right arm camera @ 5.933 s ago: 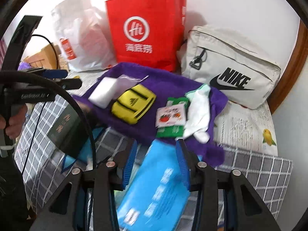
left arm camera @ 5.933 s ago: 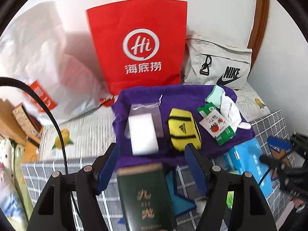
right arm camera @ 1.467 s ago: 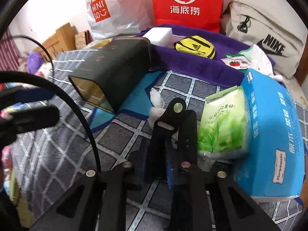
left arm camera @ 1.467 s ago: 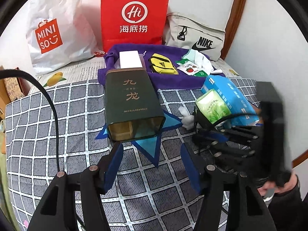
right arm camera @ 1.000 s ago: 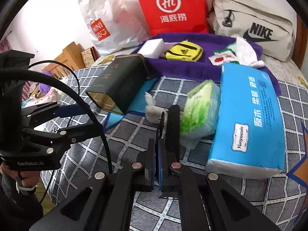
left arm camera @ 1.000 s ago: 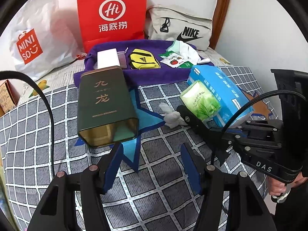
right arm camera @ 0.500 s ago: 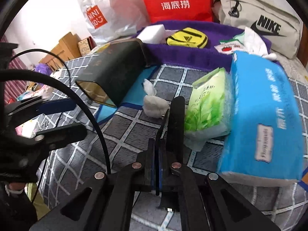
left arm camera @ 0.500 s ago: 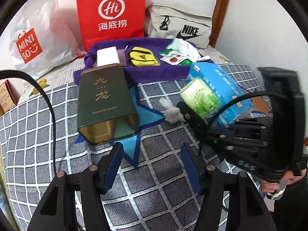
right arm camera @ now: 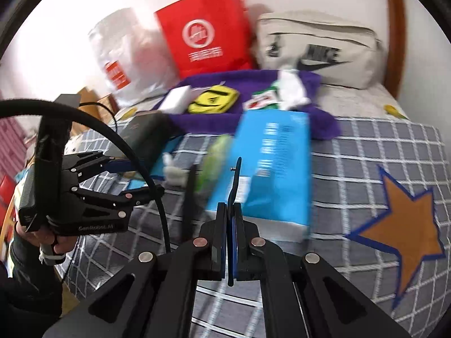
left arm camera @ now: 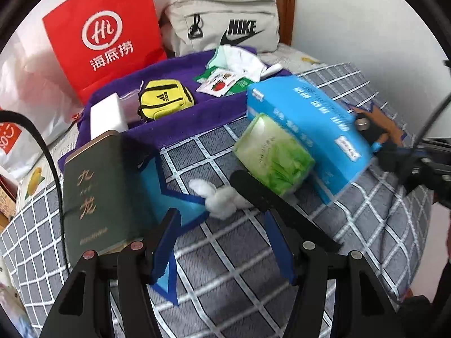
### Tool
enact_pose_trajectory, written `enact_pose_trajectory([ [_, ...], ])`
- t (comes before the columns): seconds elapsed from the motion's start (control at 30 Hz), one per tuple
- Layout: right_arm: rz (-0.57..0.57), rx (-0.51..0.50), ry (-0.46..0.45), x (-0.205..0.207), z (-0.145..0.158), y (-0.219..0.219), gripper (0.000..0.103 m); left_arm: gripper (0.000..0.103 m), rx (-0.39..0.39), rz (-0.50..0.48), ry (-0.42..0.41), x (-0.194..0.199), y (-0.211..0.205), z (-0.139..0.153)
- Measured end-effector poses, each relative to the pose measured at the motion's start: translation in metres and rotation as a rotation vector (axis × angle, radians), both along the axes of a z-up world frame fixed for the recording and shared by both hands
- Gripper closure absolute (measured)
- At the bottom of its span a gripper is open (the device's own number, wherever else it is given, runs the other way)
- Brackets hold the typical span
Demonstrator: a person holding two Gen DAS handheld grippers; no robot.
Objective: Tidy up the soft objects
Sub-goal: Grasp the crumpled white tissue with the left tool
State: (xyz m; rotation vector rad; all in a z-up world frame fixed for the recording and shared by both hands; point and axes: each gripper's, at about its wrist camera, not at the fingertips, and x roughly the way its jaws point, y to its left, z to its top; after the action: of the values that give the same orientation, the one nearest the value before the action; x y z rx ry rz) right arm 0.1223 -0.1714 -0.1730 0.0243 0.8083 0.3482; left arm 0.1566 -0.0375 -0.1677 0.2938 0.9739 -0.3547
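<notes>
Grey checked bedding (left arm camera: 253, 253) is being spread under everything, with the left gripper (left arm camera: 222, 242) held released and empty above it, the right gripper (right arm camera: 231, 217) clenched on nothing. White cotton (left arm camera: 217, 200) is lying just beyond, beside a green tissue pack (left arm camera: 273, 157), its print being blurred. Farther back, "NIKE" is being shown on a grey bag (left arm camera: 225, 25).

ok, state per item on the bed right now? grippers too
left gripper: open, empty, above the blanket
right gripper: shut, nothing held
green tin: on its side
green tissue pack: leaning on the blue pack
blue tissue pack: lying flat, sealed
cotton wad: loose on the blanket
yellow pouch: zipped, on the purple towel
Nike bag: zipped, against the wall
</notes>
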Motion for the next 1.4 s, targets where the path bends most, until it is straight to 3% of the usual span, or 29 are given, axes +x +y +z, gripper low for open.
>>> enact_pose_trajectory([
  [0.3,-0.065,0.021,0.011,0.004,-0.003,-0.032,0.100,0.045,0.072,-0.012,0.047,0.020,-0.017,-0.014],
  [0.37,-0.063,0.025,0.012,0.006,-0.003,-0.035,0.100,0.055,0.086,-0.015,0.046,0.021,-0.018,-0.015],
  [0.43,-0.059,0.028,0.011,0.007,-0.003,-0.035,0.100,0.081,0.060,-0.017,0.068,0.024,-0.019,-0.015],
  [0.73,-0.046,0.035,0.012,0.008,-0.004,-0.037,0.100,0.084,0.017,-0.034,0.100,0.006,-0.012,-0.007],
  [0.9,-0.040,0.037,0.010,0.007,-0.004,-0.038,0.100,0.080,0.064,-0.030,0.113,0.006,-0.018,-0.020],
  [1.07,-0.041,0.031,0.015,0.008,-0.005,-0.037,0.100,0.080,0.046,-0.027,0.129,0.009,-0.019,-0.028],
  [1.17,-0.048,0.026,0.013,0.008,-0.004,-0.037,0.100,0.084,0.001,-0.011,0.136,0.007,-0.011,-0.022],
  [1.4,-0.052,0.009,-0.023,0.004,0.013,-0.034,0.100,0.084,-0.061,0.042,0.059,-0.011,0.013,0.015],
])
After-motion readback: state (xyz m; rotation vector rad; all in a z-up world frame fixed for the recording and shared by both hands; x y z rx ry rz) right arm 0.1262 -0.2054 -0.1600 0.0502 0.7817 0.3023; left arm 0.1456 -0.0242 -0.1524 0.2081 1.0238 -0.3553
